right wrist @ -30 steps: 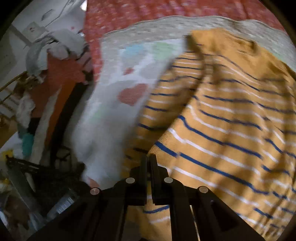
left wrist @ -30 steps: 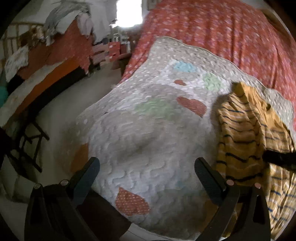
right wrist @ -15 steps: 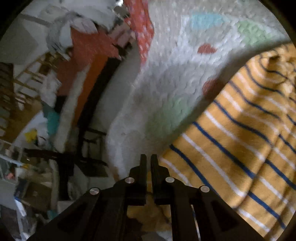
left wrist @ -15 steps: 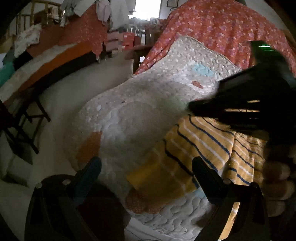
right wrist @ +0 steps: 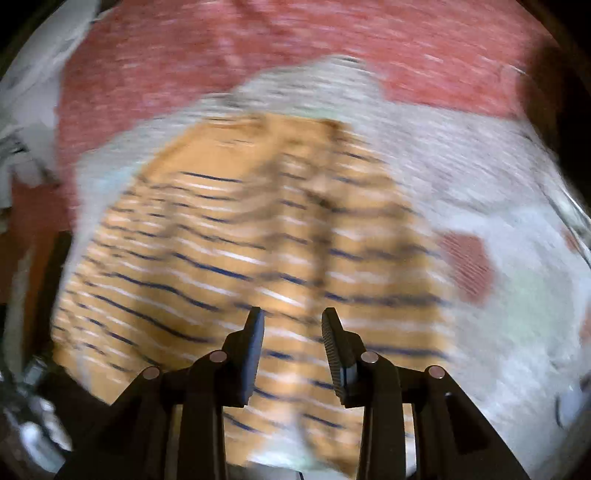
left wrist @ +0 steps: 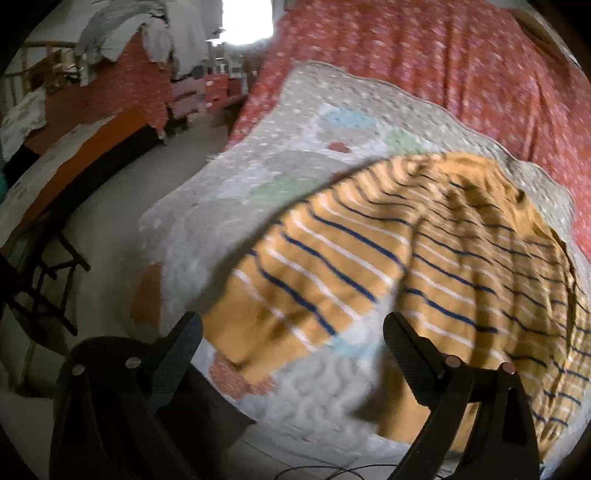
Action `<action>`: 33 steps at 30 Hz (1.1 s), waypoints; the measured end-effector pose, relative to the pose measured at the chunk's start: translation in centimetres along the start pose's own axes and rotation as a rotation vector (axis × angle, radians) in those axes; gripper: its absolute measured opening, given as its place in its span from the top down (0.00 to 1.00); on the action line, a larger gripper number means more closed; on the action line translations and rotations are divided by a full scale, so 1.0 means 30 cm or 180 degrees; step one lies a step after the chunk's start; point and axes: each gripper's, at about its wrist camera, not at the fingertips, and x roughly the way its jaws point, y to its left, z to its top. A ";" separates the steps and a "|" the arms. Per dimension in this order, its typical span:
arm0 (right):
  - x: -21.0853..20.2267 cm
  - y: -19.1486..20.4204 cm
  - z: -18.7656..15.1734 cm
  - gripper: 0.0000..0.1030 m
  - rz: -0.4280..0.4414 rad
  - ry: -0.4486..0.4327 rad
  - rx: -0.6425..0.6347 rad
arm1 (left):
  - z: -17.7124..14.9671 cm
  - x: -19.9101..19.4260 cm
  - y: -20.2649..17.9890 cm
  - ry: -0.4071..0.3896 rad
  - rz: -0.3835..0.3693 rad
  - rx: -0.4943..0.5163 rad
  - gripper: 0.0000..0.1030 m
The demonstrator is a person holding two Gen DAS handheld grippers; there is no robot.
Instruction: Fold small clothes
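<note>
A small mustard-yellow shirt (left wrist: 424, 258) with navy and white stripes lies spread on a pale quilted mat (left wrist: 295, 147) on the bed. One sleeve (left wrist: 295, 295) stretches toward the mat's near left edge. My left gripper (left wrist: 291, 332) is open and empty, hovering just above the sleeve's end. In the right wrist view the shirt (right wrist: 240, 240) fills the middle, blurred by motion. My right gripper (right wrist: 291, 321) is open and empty just above the shirt's lower part.
The mat lies on a red floral bedspread (left wrist: 443, 66). Left of the bed is bare floor (left wrist: 122, 206), a low orange bench (left wrist: 74, 158) with piled clothes (left wrist: 110, 33), and a dark folding frame (left wrist: 40, 280).
My right gripper dragged the sleeve out to the left across the mat, then opened and let it go. It has swung away, and both views are blurred by motion.
</note>
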 end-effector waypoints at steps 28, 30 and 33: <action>0.173 0.090 -0.340 0.94 -0.0670 -0.0062 -0.1103 | -0.106 -0.084 -0.271 0.0063 0.0031 0.0904 0.05; 0.068 0.014 -0.246 0.95 -0.0393 -0.0225 -0.0633 | -0.103 -0.076 -0.270 0.0083 0.0028 0.0869 0.05; -0.056 -0.107 -0.092 0.95 -0.0597 -0.0577 -0.0322 | -0.106 -0.064 -0.272 0.0129 0.0018 0.0873 0.05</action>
